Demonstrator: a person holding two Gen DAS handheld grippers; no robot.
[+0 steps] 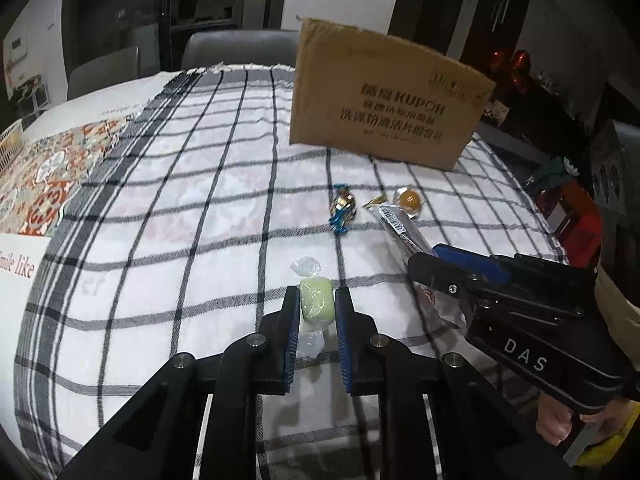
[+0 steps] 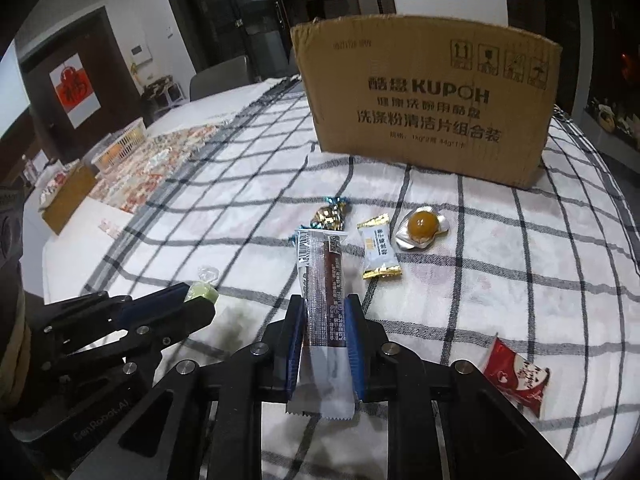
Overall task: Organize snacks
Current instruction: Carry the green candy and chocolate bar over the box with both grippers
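My left gripper (image 1: 317,300) is shut on a pale green wrapped candy (image 1: 316,305), just above the checked cloth; it also shows in the right wrist view (image 2: 202,294). My right gripper (image 2: 323,312) is shut on a long brown and white snack bar (image 2: 324,280), also seen in the left wrist view (image 1: 402,228). On the cloth lie a blue and gold candy (image 2: 330,216), a white and gold packet (image 2: 378,252), a round orange candy in silver wrap (image 2: 422,227) and a red packet (image 2: 516,376). A cardboard box (image 2: 432,100) stands behind them.
The table carries a checked cloth (image 1: 180,220) and a patterned mat (image 1: 52,172) to the left. A white basket (image 2: 120,144) and a small brown box (image 2: 68,200) sit at the far left. Chairs (image 1: 240,50) stand behind the table.
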